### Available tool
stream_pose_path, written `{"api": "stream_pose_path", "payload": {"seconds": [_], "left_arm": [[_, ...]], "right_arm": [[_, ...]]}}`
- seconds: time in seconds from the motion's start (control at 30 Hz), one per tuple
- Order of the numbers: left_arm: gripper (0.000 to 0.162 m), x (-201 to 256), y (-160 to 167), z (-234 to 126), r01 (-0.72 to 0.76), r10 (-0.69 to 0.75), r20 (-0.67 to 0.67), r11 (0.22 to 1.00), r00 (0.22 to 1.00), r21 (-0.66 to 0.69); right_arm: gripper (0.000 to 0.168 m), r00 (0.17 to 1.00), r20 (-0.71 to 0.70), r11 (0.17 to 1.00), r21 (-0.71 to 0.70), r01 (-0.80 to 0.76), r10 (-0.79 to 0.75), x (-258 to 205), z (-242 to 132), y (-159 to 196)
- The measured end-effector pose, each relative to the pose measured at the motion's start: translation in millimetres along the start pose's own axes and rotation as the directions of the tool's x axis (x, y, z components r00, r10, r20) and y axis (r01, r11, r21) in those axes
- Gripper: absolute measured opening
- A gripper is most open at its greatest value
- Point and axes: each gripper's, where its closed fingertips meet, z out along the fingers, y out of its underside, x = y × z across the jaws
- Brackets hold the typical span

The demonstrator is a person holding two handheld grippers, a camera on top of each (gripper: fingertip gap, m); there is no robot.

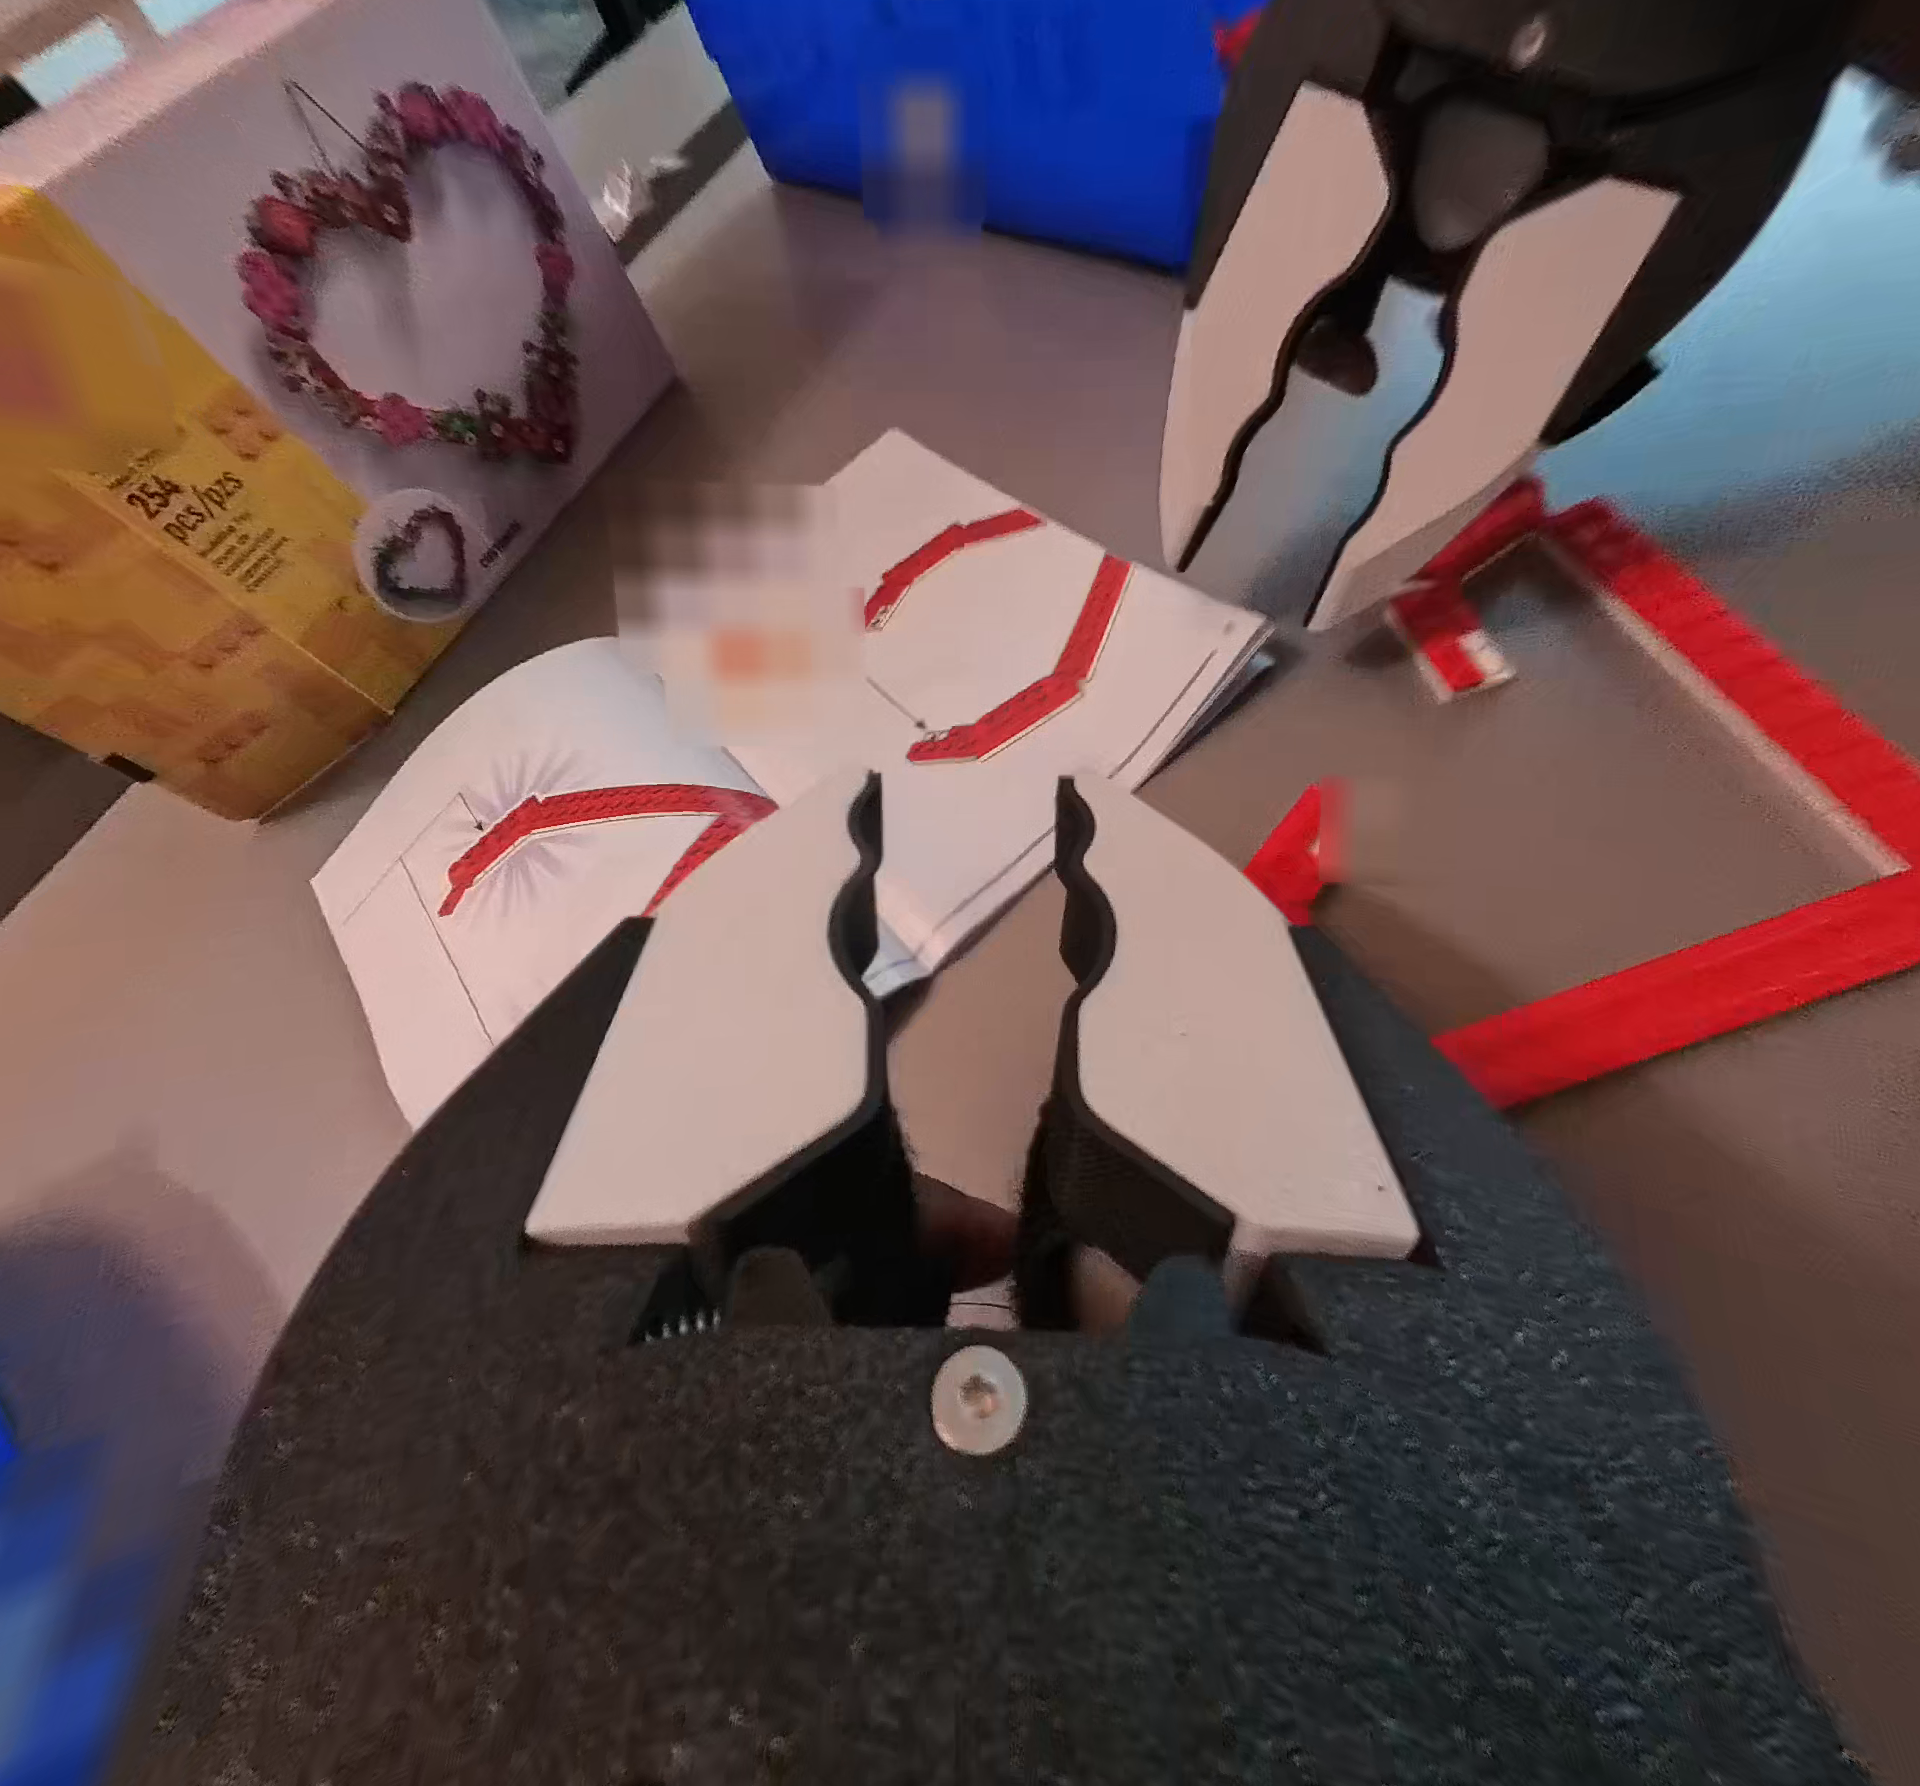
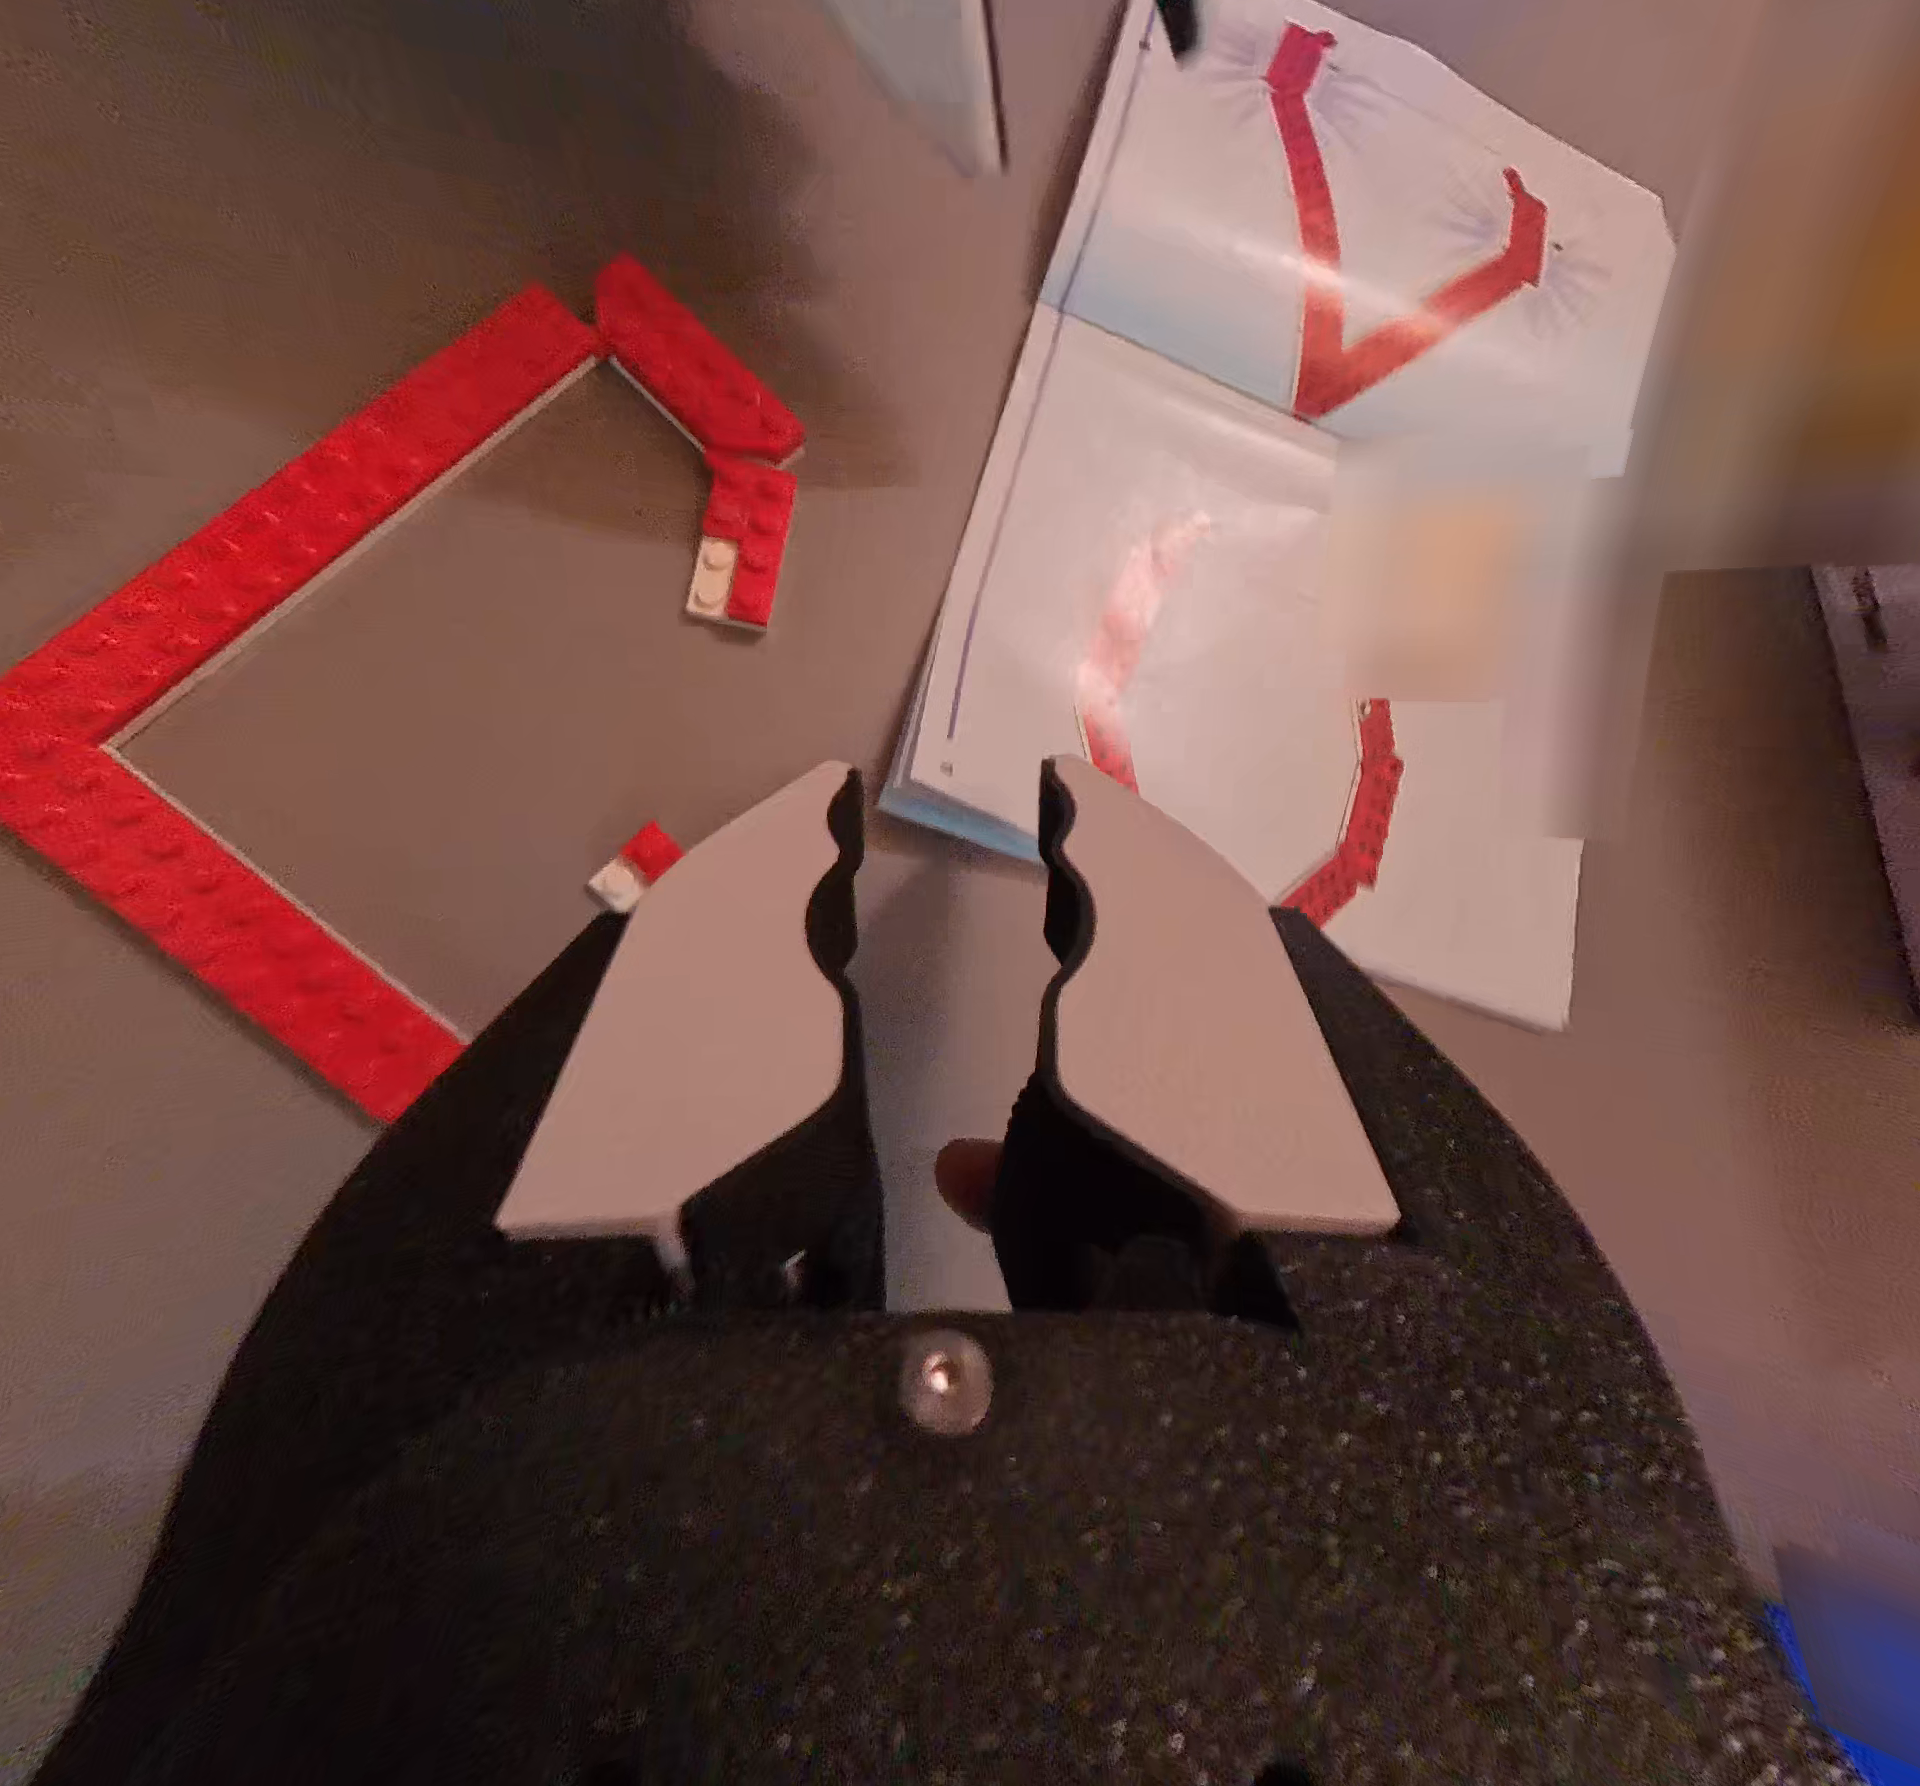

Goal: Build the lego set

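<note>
A red lego frame (image 2: 249,583) of flat plates lies on the grey table, bent like a partial heart, with a small white plate at its near end (image 2: 715,583). It also shows in the left wrist view (image 1: 1704,656) at the right. A small red and white piece (image 2: 634,869) lies apart, by my right gripper's left finger. The open instruction booklet (image 2: 1226,510) lies right of the frame and also shows in the left wrist view (image 1: 935,656). My left gripper (image 1: 966,791) is open and empty over the booklet. My right gripper (image 2: 951,780) is open and empty above the booklet's edge; it also shows in the left wrist view (image 1: 1247,583).
The lego set box (image 1: 312,365) with a heart wreath picture stands at the left. A blue bin (image 1: 935,63) stands at the back of the table. A small red piece (image 1: 1299,853) lies by the booklet's right edge. Some 10 cm of space lies between my two pairs of fingers. The small red piece (image 1: 1299,853) sits 6 cm or so from the ends of my right fingers. It is also in sight in the right wrist view (image 2: 744,509).
</note>
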Motion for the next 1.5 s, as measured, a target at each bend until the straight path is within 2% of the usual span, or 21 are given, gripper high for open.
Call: {"api": "stream_pose_path", "payload": {"seconds": [0.13,0.2,0.3,0.47,0.7,0.93,1.27,1.5], "left_arm": [[0.036,-12,12,20,-0.141,0.142,0.000,0.985,0.990,-0.095],[0.036,-11,12,28,-0.161,0.159,-0.029,0.982,0.987,-0.096],[0.035,8,10,39,-0.217,0.201,-0.148,0.971,0.968,-0.102],[0.031,29,2,69,-0.357,0.322,-0.261,0.929,0.910,-0.099],[0.017,41,-28,94,-0.206,0.182,-0.401,0.978,0.898,-0.017],[0.016,49,-19,104,-0.250,0.196,-0.454,0.966,0.869,-0.062],[0.015,51,-19,102,-0.034,-0.001,-0.580,0.998,0.815,-0.050],[0.013,51,-16,103,0.004,-0.063,-0.615,0.995,0.786,-0.096]], "right_arm": [[0.030,0.998,0.014,0.997,-0.050,0.065,-0.064,4,16,1],[0.003,0.996,0.036,0.992,-0.092,0.088,-0.085,3,20,8],[0.002,0.997,-0.005,0.995,-0.074,0.074,-0.074,15,12,13],[0.001,0.999,-0.019,0.999,0.034,-0.032,0.033,31,-10,12],[0.001,0.995,-0.042,0.991,0.106,-0.084,0.089,38,-23,11],[0.001,0.995,-0.049,0.988,0.128,-0.083,0.090,39,-29,9],[0.001,0.995,-0.038,0.988,0.125,-0.090,0.096,37,-28,12],[0.012,0.992,-0.023,0.987,0.105,-0.120,0.123,34,-26,17]]}}
